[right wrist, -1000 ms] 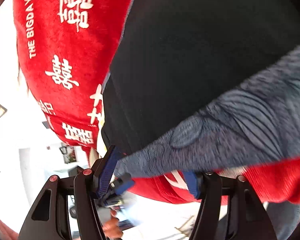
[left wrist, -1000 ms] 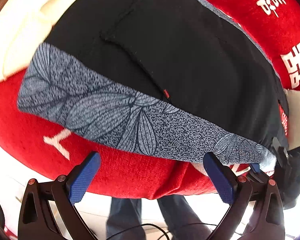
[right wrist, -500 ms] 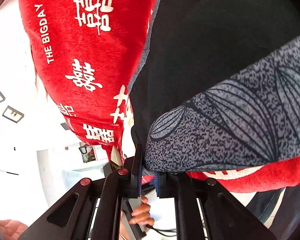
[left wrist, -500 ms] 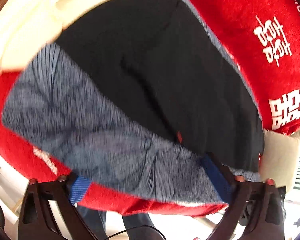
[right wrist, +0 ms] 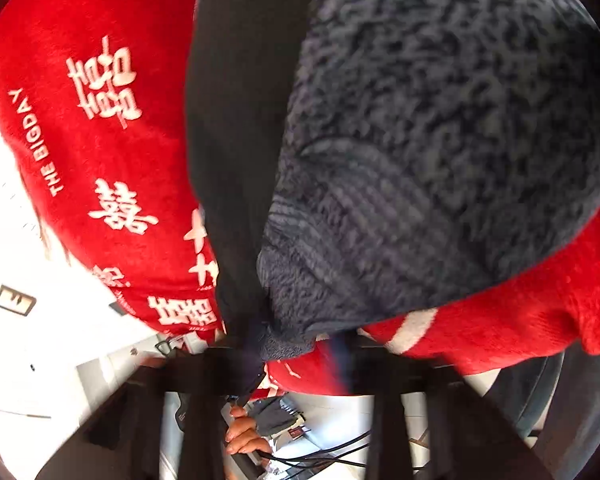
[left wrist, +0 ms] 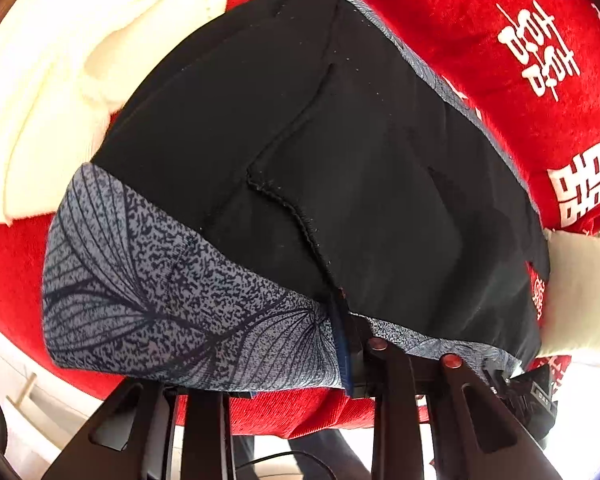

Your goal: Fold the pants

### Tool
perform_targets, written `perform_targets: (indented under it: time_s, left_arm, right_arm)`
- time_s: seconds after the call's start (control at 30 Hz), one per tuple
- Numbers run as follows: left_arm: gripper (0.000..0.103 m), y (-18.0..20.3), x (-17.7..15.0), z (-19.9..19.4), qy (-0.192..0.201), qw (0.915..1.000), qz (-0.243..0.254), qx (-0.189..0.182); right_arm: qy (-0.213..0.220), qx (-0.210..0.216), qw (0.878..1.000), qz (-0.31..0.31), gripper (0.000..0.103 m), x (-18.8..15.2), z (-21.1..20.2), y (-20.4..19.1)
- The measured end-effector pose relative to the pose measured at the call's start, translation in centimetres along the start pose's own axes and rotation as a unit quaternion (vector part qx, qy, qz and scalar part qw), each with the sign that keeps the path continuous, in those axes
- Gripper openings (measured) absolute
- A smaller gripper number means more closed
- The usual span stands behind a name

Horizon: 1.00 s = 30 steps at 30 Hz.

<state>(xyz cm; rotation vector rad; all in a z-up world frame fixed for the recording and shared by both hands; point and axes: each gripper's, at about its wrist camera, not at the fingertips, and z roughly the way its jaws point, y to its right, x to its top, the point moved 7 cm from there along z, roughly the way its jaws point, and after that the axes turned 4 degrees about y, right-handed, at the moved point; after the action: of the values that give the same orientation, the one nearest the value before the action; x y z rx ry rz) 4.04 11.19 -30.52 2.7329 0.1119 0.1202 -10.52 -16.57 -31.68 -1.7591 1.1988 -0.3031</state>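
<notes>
Black pants [left wrist: 360,152] with a grey leaf-patterned waistband [left wrist: 172,304] lie on a red blanket [left wrist: 500,40]. My left gripper [left wrist: 300,376] is shut on the waistband near its middle, the band draped over the fingers. In the right wrist view the waistband's corner [right wrist: 420,160] fills the frame, blurred, lifted close to the camera. My right gripper [right wrist: 296,356] is shut on that waistband corner; the black pants fabric [right wrist: 236,160] hangs beside it.
The red blanket [right wrist: 100,140] carries white characters and lettering. A cream-white cloth [left wrist: 60,80] lies at the far left and a cream cushion [left wrist: 580,292] at the right. A hand [right wrist: 244,436], cables and white floor show below.
Both grippers closed on the waistband: the right one half a second ago, the left one just now. The right gripper has lifted its corner toward the camera.
</notes>
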Motion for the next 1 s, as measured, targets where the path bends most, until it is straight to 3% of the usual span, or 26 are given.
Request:
perform_targets:
  time_s: [0.27, 0.5, 0.67, 0.77, 0.83, 0.9, 1.0]
  left_arm:
    - [0.018, 1.9, 2.6, -5.0, 0.022, 0.9994, 0.000, -0.025]
    - [0.018, 6.7, 9.7, -7.9, 0.072, 0.9967, -0.007, -0.037]
    - [0.019, 9.5, 16.3, -5.1, 0.099, 0.9950, 0.000, -0.010]
    - [0.019, 10.3, 20.1, -1.4, 0.106, 0.9940, 0.008, 0.026]
    - [0.026, 10.3, 22.0, 0.7, 0.103, 0.9940, -0.005, 0.036]
    - [0.045, 9.8, 23.3, 2.4, 0.104, 0.9927, -0.020, 0.057]
    - [0.053, 8.8, 25.0, 3.7, 0.098, 0.9905, -0.035, 0.090]
  right_arm:
    - [-0.010, -0.008, 0.994, -0.111, 0.009, 0.9, -2.3, -8.5]
    - [-0.040, -0.017, 0.979, -0.199, 0.009, 6.0, -1.3, -16.9]
    - [-0.064, -0.054, 0.967, -0.242, 0.009, 12.0, 3.3, -21.2]
    - [-0.081, -0.089, 0.961, -0.250, 0.009, 15.8, 6.8, -21.5]
    - [-0.093, -0.112, 0.960, -0.241, 0.009, 18.4, 9.2, -20.4]
    - [-0.101, -0.127, 0.959, -0.234, 0.010, 20.2, 11.0, -19.6]
    - [-0.116, -0.151, 0.954, -0.230, 0.012, 22.2, 13.3, -18.0]
